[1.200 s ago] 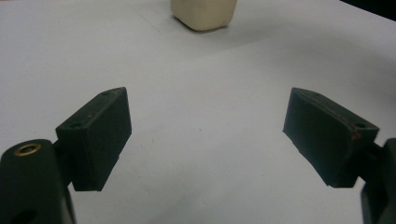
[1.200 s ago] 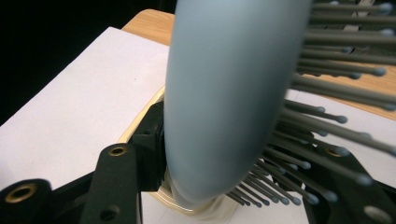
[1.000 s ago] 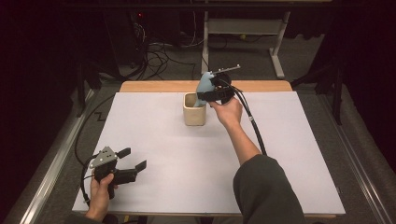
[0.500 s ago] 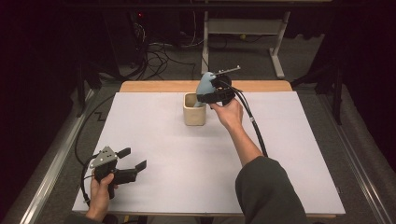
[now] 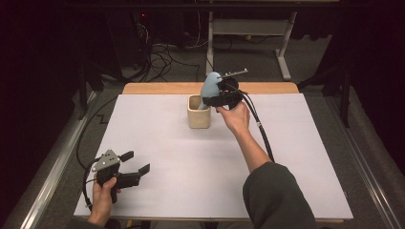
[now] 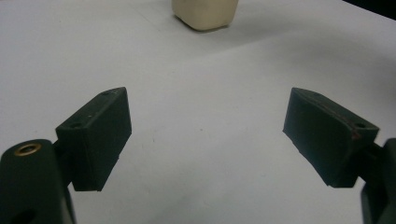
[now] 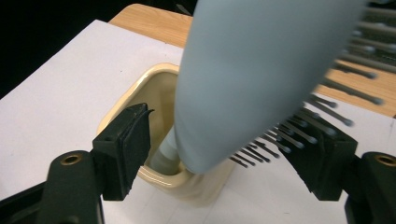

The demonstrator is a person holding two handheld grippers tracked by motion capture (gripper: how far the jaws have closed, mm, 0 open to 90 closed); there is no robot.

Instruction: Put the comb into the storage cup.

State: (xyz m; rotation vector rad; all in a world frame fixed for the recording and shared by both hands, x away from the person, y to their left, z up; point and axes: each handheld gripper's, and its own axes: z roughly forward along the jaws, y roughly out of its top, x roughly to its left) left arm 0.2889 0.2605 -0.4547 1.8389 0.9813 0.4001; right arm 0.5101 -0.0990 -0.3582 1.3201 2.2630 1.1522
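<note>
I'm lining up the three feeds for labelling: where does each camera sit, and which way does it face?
High view: above the table's near side, looking forward and down; both forearms, left gripper, right gripper.
Left gripper view: along its open jaws, across the table.
Right gripper view: down between jaws that have just been opening around a blue hairbrush.
All three share the cream cup.

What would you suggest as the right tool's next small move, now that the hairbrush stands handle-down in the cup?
Probably lift the right tool straight back and away from the hairbrush. Its jaws have just been opening and stand apart on either side of the brush head, the left pad clear of it, while the handle already sits inside the cream cup. The brush leans on the rim, so withdraw slowly.
</note>
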